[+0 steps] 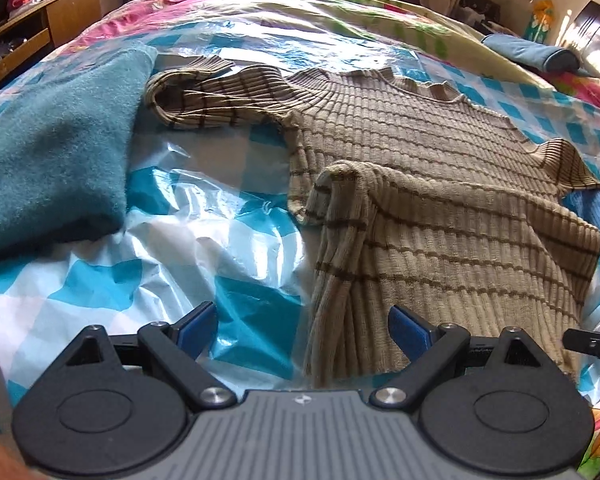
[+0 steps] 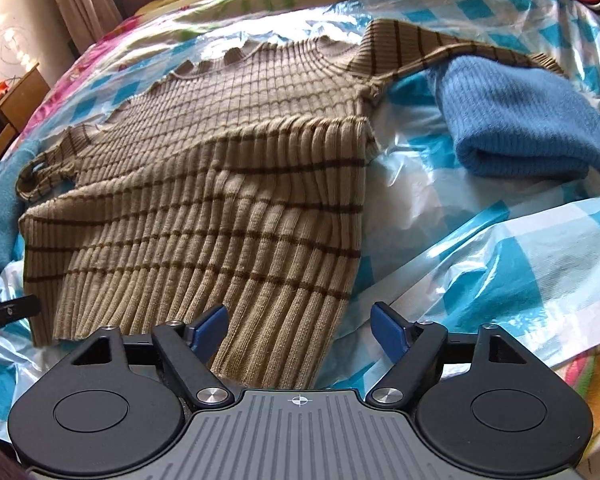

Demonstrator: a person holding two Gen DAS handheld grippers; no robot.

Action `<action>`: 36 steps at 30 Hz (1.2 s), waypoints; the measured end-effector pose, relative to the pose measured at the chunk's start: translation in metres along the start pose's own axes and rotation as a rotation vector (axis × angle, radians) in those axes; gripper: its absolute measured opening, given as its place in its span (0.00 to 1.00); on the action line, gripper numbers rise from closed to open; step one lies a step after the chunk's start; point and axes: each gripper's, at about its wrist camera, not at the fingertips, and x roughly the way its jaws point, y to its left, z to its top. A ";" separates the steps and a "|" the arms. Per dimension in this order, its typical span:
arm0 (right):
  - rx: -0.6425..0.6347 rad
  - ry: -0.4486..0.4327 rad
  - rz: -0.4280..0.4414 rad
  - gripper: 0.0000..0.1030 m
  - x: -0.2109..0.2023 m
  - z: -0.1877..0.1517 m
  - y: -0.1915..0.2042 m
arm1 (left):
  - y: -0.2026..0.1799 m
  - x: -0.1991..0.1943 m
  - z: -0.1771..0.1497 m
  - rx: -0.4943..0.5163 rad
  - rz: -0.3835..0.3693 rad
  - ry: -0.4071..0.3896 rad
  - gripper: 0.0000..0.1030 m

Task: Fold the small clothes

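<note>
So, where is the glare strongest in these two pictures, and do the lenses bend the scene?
Left wrist view: sunlight glares off the plastic sheet beyond the striped sweater, and the bed's edges curve strongly. Right wrist view: bright glare on the plastic beside the blue knit; the same fisheye bending shows, and both views stay fairly sharp.

Left hand-held gripper [image 1: 303,334] jaws spread wide, nothing clamped, right hand-held gripper [image 2: 299,330] likewise parted, both angled downward
</note>
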 end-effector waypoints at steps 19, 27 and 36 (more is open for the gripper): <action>-0.046 0.125 0.179 0.09 -0.010 0.014 -0.003 | 0.009 0.001 0.010 0.060 -0.186 0.109 0.13; -0.189 0.234 0.155 0.09 -0.051 -0.001 0.003 | 0.011 -0.027 -0.009 0.104 -0.243 0.214 0.12; -0.239 0.257 0.132 0.17 -0.063 0.007 0.007 | 0.005 -0.052 0.005 0.119 -0.286 0.138 0.12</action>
